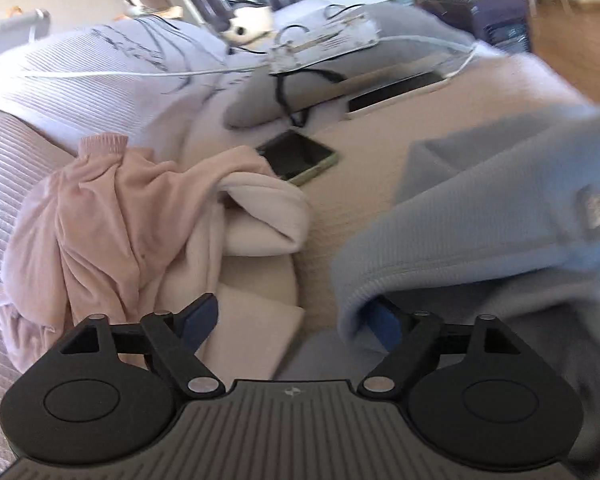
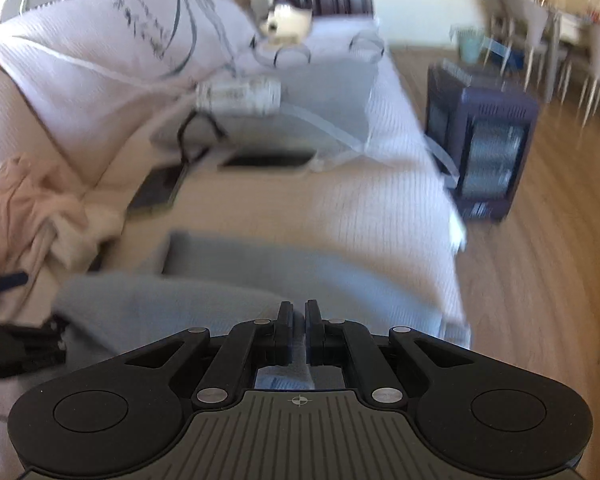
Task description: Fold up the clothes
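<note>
On the cream bedspread [image 2: 340, 208] lies the blue-grey garment [image 2: 236, 268], its long axis running left to right across both views, with a layer lifted at the near edge. The right gripper [image 2: 296, 328] has its jaws pressed together on that near edge — a tagged bit shows between them — while the left gripper [image 1: 292, 320] stands spread wide, the cloth's ribbed hem draped over its right-hand finger. A crumpled pink garment [image 1: 112, 216] sits apart to the left, nearer the left gripper.
</note>
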Available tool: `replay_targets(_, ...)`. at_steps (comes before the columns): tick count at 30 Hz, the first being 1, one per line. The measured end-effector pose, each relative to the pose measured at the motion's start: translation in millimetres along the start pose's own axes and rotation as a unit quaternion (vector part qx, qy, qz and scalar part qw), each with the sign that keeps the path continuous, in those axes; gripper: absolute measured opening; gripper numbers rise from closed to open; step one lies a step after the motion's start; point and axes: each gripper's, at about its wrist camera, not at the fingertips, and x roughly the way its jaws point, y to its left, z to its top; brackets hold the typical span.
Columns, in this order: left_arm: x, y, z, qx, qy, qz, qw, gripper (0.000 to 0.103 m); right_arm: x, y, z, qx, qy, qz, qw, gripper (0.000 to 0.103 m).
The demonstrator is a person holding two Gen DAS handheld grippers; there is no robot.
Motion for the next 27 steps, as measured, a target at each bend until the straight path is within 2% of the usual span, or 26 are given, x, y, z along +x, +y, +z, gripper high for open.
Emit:
replay_targets(4,-16,10,16,-0.005,-0.019,-0.047,0.9987,0.085,-6,-11,-15,0.007,0.045,0.006,0.999,0.009)
replay_targets(7,-28,13,31,-0.002,-0.042,-0.078,0.9961,0.085,-10,-18,-26,0.008,0.068,-0.008,0.998,0.011)
replay_targets(8,-31,14,35,-0.001,-0.05,-0.088,0.9949,0.085,-12,-20,-28,0.012,0.067,-0.014,0.998,0.012)
replay_targets(12,-47,18,54,0.002,-0.08,-0.128,0.9885,0.085,-22,-40,-29,0.087,0.036,0.019,0.995,0.015)
replay_targets(14,-50,20,65,0.007,-0.09,-0.16,0.9831,0.085,-23,-49,-29,0.133,0.025,0.045,0.99,0.024)
replay_targets(17,-36,23,82,0.026,-0.081,-0.239,0.9673,0.08,-14,-58,-29,0.187,0.024,0.07,0.979,0.028)
replay_targets(19,-22,24,93,0.039,-0.065,-0.278,0.9576,0.069,-5,-60,-30,0.218,0.027,0.082,0.972,0.032)
replay_targets(20,-17,24,97,0.044,-0.059,-0.288,0.9547,0.069,0,-60,-30,0.234,0.031,0.085,0.968,0.041)
replay_targets(22,-6,23,103,0.052,-0.044,-0.295,0.9531,0.064,9,-61,-32,0.259,0.038,0.09,0.961,0.046)
replay_targets(24,5,22,108,0.05,-0.026,-0.309,0.9493,0.064,19,-61,-34,0.276,0.049,0.093,0.955,0.046)
replay_targets(27,20,20,115,0.042,-0.004,-0.344,0.938,0.062,29,-59,-38,0.285,0.061,0.09,0.952,0.046)
